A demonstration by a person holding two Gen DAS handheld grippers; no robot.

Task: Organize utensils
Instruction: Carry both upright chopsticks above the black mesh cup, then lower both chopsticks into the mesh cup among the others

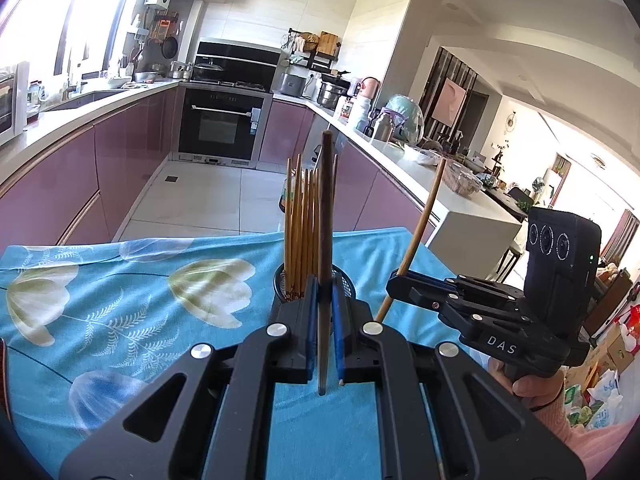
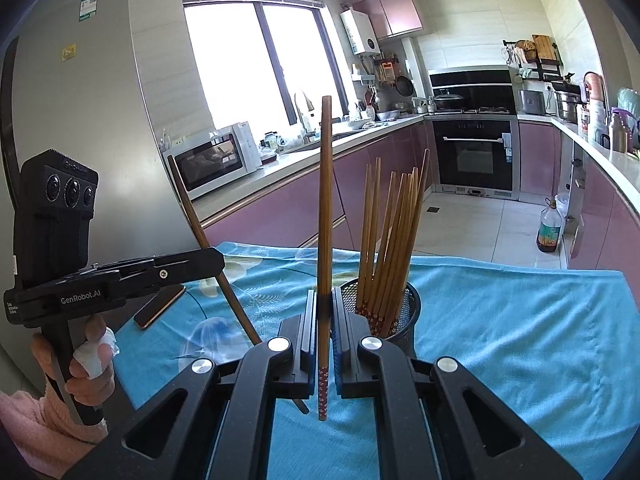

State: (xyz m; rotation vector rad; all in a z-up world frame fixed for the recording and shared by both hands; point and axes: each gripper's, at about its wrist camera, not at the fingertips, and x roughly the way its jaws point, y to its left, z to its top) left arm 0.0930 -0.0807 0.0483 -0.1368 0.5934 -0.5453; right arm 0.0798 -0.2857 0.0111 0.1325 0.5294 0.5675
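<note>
Two hand-held grippers work over a table draped in a blue floral cloth (image 2: 520, 320), each clamped on a single chopstick. In the left wrist view, the left gripper (image 1: 325, 292) has its jaws closed on a dark chopstick (image 1: 326, 200), which stands nearly upright, its lower end hanging below the pads above the cloth. Directly beyond the jaws stands a black mesh holder (image 1: 348, 280), which contains a bundle of lighter chopsticks (image 1: 300, 224) standing on end. To the right in the same view, the right gripper (image 1: 396, 280) pinches a pale chopstick (image 1: 424, 220) that leans to the upper right. In the right wrist view, that gripper (image 2: 322, 312) is seen closed on the same chopstick (image 2: 325, 200), upright here, with a patterned lower tip showing below the pads. The mesh holder (image 2: 412, 312) sits just right of the jaws, its chopsticks (image 2: 392, 240) fanning slightly rightward. At left, the left gripper (image 2: 216, 260), gripped by a hand (image 2: 86, 360) in a pink sleeve, holds its dark chopstick (image 2: 200, 236) aslant. A phone (image 2: 160, 306) lies flat on the cloth beneath it.
</note>
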